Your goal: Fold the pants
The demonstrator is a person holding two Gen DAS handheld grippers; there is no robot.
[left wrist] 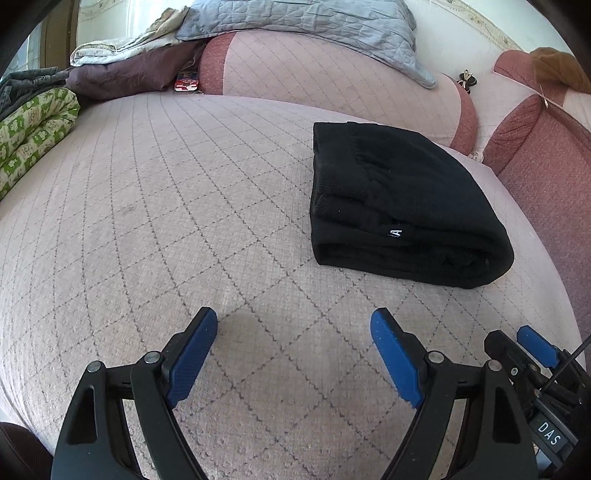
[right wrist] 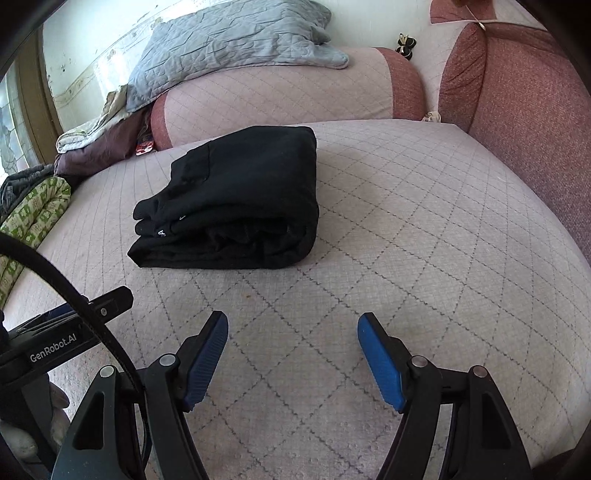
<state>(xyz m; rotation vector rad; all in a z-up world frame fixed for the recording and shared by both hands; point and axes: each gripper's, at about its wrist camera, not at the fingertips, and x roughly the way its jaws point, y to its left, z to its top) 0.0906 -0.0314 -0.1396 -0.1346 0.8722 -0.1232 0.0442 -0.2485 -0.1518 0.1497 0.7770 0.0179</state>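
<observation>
Pink quilted upholstery (left wrist: 155, 206) with a dark diamond stitch pattern is seen filling both views, backed by cushions on which a grey quilted pillow (left wrist: 306, 22) is laid; a green patterned blanket (left wrist: 29, 136) is bundled at the far left edge. On this seat the black pants (left wrist: 399, 206) are found already folded into a thick, layered bundle, lying flat and well ahead of both tools. In the left wrist view the bundle is set to the right of centre, its long axis running away from the camera and slightly leftward, with the stacked fold edges turned toward the viewer and a small white letter shown on one layer. In the right wrist view the pants (right wrist: 240, 199) are placed left of centre.

Both tools are angled downward over bare upholstery. The left gripper (left wrist: 293, 321) is held spread wide with nothing between its blue pads. The right gripper (right wrist: 291, 325) is likewise held wide apart and empty, just beside the left one.
</observation>
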